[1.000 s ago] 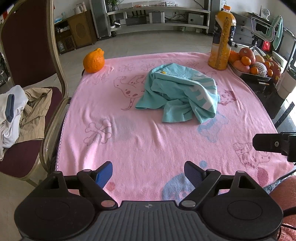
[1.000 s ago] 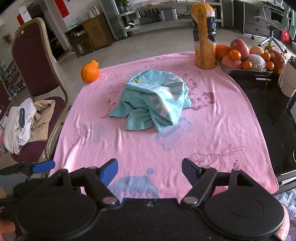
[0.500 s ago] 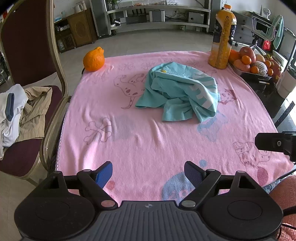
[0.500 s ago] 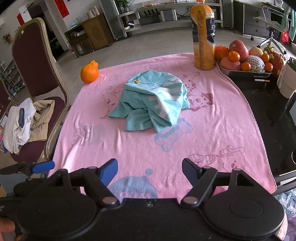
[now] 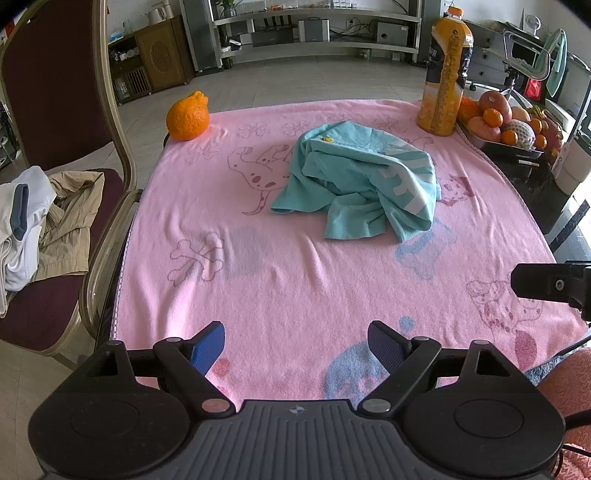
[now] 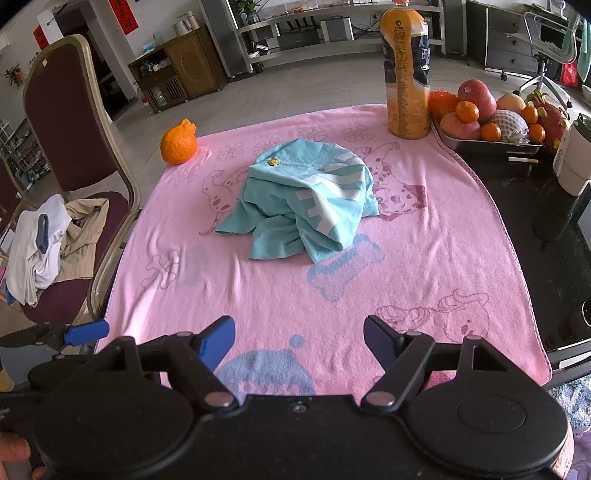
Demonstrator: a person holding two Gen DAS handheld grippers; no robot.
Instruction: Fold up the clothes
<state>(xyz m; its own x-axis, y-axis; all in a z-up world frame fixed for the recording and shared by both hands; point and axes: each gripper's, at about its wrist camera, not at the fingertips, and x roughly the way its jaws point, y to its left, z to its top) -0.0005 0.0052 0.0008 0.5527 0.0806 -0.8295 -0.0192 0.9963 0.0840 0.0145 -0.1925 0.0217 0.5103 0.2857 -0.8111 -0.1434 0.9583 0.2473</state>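
Across the surface lies one fluffy pink terry towel printed with cartoon dogs and bones, covering most of the dark top. Behind it stretches a room with a grey tiled floor, a long metal shelf unit and a wooden cabinet.

One crumpled teal cotton garment with white lettering sits in a soft heap near the towel's middle, well apart from both tools. One bumpy orange citrus fruit rests at the towel's far left corner. One tall plastic bottle of orange juice stands upright at the far right corner, just beside one metal tray heaped with mixed fruit.

One maroon padded chair with a gold-coloured frame stands left of the surface; on its seat lie two loose garments, one white, one beige.

The left tool hovers over the towel's near edge, its blue-padded fingers spread wide with nothing between them. The right tool does likewise, gaping and empty.
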